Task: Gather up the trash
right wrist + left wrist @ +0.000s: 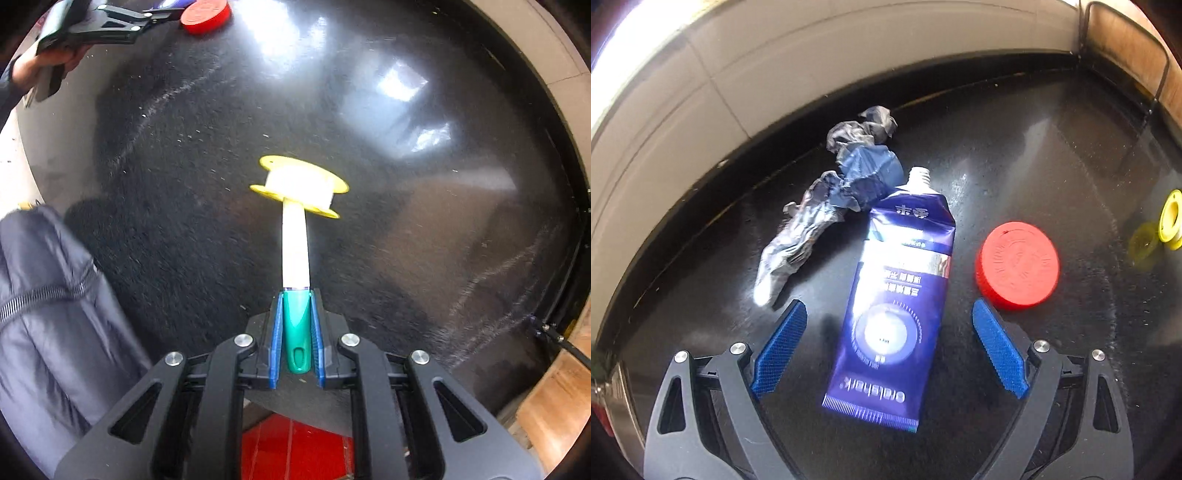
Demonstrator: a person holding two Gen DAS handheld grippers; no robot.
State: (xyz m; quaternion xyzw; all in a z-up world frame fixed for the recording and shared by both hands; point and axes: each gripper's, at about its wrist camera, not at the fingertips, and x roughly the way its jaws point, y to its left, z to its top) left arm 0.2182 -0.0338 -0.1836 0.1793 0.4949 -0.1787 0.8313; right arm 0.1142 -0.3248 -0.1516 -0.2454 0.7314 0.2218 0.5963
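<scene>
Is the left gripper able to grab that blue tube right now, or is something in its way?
Probably yes. The left gripper is open with the blue tube lying between its fingers; nothing covers it, and the red lid sits clear beside.

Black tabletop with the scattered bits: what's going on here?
A person is collecting trash off the black tabletop with two handheld grippers. The left gripper, jaws open, hangs over a purple toothpaste tube, which lies beside a crumpled wrapper and a red lid. The right gripper is shut on a green-capped white pen, above a yellow tape spool.
</scene>
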